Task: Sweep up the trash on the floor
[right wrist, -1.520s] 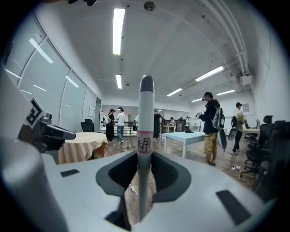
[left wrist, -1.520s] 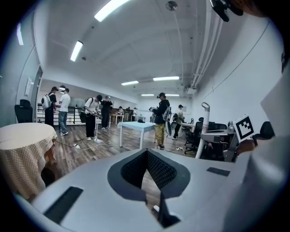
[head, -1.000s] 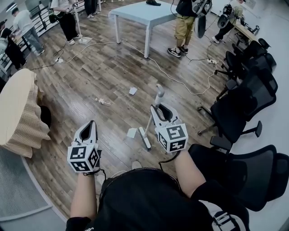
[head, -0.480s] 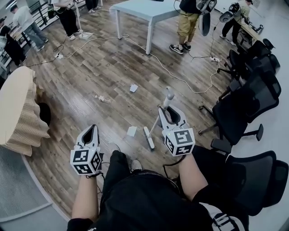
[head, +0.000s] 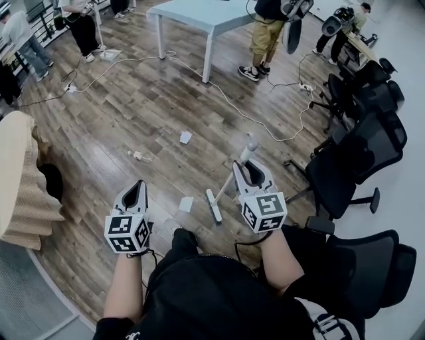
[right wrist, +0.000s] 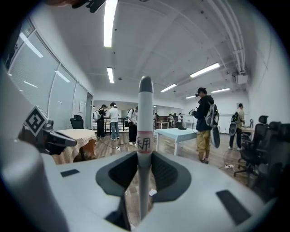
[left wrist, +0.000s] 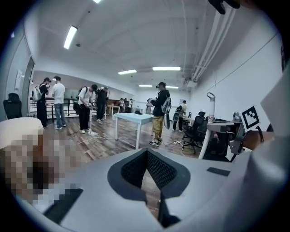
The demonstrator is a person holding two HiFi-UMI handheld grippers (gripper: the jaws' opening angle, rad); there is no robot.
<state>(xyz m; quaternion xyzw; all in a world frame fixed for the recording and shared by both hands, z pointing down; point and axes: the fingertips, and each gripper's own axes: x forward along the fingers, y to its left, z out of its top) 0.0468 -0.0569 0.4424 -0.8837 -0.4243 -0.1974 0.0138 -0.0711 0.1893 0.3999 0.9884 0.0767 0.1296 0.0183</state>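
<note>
Trash, a white paper scrap, lies on the brown wooden floor just left of the slim white broom, which the right tool clamps; the left tool is closed and empty.

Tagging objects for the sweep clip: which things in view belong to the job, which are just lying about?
Job: broom, held in right gripper; near paper scrap beside its head; far paper scrap; small crumpled scrap; left gripper, shut, empty.

Lying about: table; office chairs; floor cable.
</note>
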